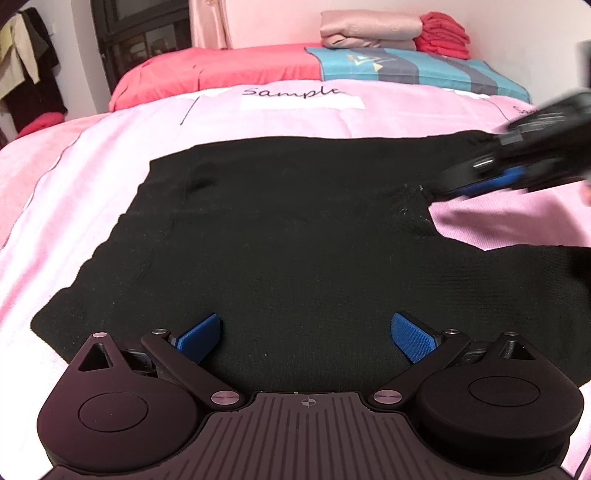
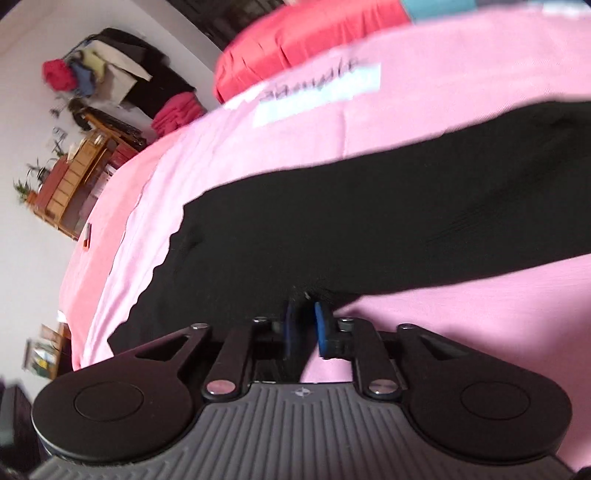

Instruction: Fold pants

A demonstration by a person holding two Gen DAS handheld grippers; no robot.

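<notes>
Left tool: left tool (image 1: 306, 338) hovers over the near edge of the pants (image 1: 280, 236), its blue pads (image 1: 413, 338) spread wide apart with nothing between them, released.
Right tool: right tool (image 2: 305, 325) sits at the crotch notch of the pants (image 2: 369, 229), where the two legs part; its pads (image 2: 322, 328) stand close together with a narrow gap, and dark cloth lies at the tips. Whether the pads press on the cloth I cannot tell. In the left view the right tool (image 1: 476, 181) shows blurred at the same notch.
Pants: black, spread flat on the bed (image 1: 92, 177), waist end to the left, legs running off to the right.
Bed: covered with a pink sheet (image 1: 498, 225); a white label (image 1: 303, 98) with handwriting lies on it beyond the pants.
Further off: a red cover (image 1: 221, 70) and a striped blue-and-grey cloth (image 1: 417, 70) at the far end, with a folded beige stack (image 1: 369, 31) and a folded red stack (image 1: 443, 35) on it by the wall.
Beside the bed: clothes (image 2: 122, 62) hang at the wall, and a wooden shelf (image 2: 70, 181) stands below them.
In the way: nothing lies on top of the pants.
</notes>
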